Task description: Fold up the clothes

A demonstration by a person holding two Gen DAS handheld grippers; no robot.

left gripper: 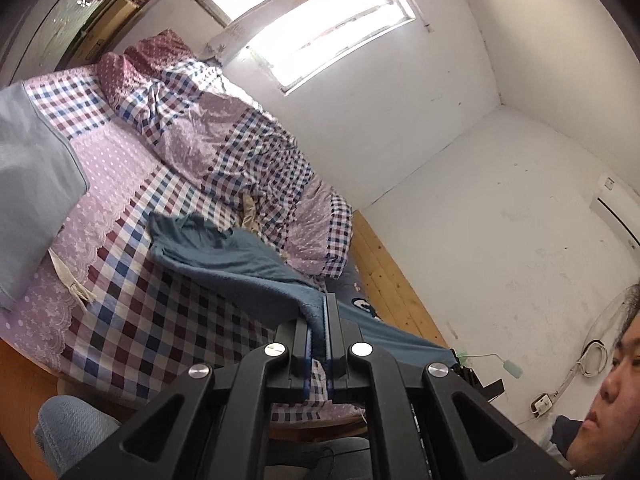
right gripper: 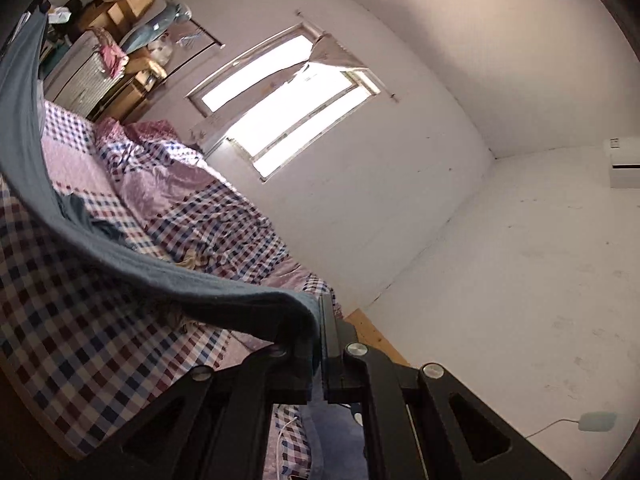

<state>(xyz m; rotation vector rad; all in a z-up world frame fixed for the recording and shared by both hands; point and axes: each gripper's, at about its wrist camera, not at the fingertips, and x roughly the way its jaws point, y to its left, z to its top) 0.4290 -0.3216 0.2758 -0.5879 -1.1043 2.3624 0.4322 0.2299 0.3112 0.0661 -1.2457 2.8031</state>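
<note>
one blue-grey garment [left gripper: 240, 256] is the thing in play: in the left wrist view its far part lies crumpled on the checked bedsheet [left gripper: 132, 312] at centre frame, while a fuzzy edge rises to the lower middle and runs between the fingers of the left gripper [left gripper: 325, 320]. those fingers are pressed together on the cloth, with blue pads just visible at the seam. from there the fabric stretches off to the lower right.

in the right wrist view the same garment [right gripper: 120, 256] sweeps in a long taut band from the upper left edge down to the lower centre, lifted clear of the sheet, and ends pinched in the right gripper [right gripper: 320, 320], whose jaws are clamped on its folded edge. both grippers point roughly level toward the far wall, and both views are rolled so the room sits tilted.

beyond the garment a rumpled checked and dotted duvet [left gripper: 224, 148] lies along the wall under a bright window [left gripper: 312, 24]. a pale grey cloth [left gripper: 32, 200] fills the left edge of the left view.
</note>
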